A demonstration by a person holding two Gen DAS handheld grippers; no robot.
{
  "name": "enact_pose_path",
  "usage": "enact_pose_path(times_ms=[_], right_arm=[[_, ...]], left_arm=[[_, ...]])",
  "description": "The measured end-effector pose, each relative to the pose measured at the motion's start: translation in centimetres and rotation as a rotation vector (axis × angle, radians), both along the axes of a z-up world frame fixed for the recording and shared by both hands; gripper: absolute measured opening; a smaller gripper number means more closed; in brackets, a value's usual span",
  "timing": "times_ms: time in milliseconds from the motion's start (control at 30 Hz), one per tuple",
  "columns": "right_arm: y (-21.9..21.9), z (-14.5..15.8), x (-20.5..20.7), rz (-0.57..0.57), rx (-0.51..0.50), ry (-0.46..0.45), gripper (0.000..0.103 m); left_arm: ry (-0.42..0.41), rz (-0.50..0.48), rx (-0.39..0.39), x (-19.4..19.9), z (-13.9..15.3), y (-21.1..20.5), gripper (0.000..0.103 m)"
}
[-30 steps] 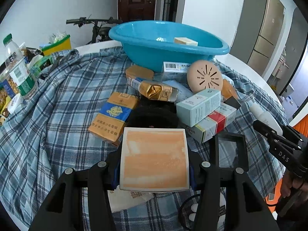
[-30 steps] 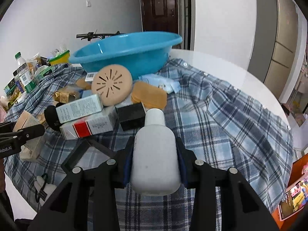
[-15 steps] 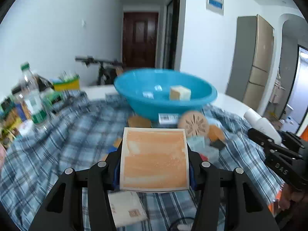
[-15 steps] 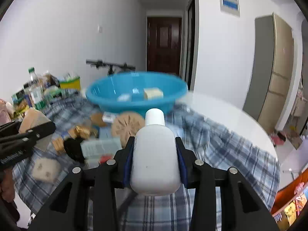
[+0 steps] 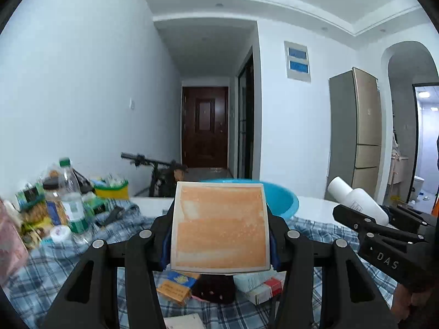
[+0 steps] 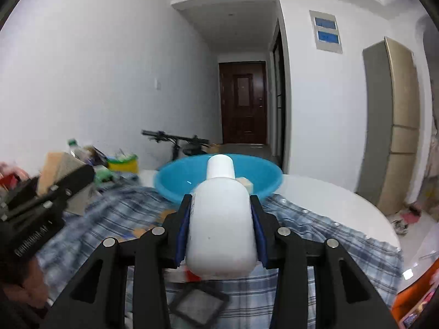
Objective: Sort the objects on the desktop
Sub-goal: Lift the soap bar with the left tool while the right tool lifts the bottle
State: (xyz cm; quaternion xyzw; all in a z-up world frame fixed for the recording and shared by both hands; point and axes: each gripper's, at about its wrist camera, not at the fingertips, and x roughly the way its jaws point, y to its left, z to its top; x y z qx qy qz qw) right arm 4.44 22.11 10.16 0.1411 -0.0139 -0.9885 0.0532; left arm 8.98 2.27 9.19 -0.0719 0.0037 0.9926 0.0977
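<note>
My left gripper (image 5: pixel 219 227) is shut on a flat orange square box (image 5: pixel 219 224) with a pale border, held up above the table. My right gripper (image 6: pixel 221 219) is shut on a white plastic bottle (image 6: pixel 221 219), cap pointing away toward the blue basin (image 6: pixel 175 181). That basin holds a small tan block (image 6: pixel 245 182). In the left wrist view the basin (image 5: pixel 282 200) peeks out behind the box, and the right gripper with the white bottle (image 5: pixel 356 201) is at the right. The left gripper with its box (image 6: pixel 59 170) shows at the left of the right wrist view.
A blue plaid cloth (image 6: pixel 115 213) covers the round white table (image 6: pixel 329 194). Small boxes (image 5: pixel 178 288) and a dark object (image 5: pixel 214 290) lie under the left gripper. Bottles and snacks (image 5: pixel 68 205) crowd the left. A black frame (image 6: pixel 197 304) lies near me. A bicycle (image 5: pixel 156 164) stands behind.
Both grippers have risen and tilted up toward level, each keeping its object. The table clutter has dropped low in view and the room's walls and ceiling now fill the frames.
</note>
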Motion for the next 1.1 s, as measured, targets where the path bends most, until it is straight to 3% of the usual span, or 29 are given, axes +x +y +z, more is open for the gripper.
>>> enact_pose_path(times_ms=[200,733,1100], right_arm=[[-1.1,1.6,1.6,-0.039,0.075,0.102,0.038],[-0.9,1.9,2.9,-0.005,0.047,0.079,0.038],[-0.1,2.3,1.6,-0.021,0.045,0.088,0.038]], left_arm=[[0.054,0.004,-0.044,1.2,1.1,0.6,0.054],[0.054,-0.024,-0.085,3.9,1.1,1.9,0.055],[0.038,-0.002,-0.041,1.8,1.6,1.3,0.055]])
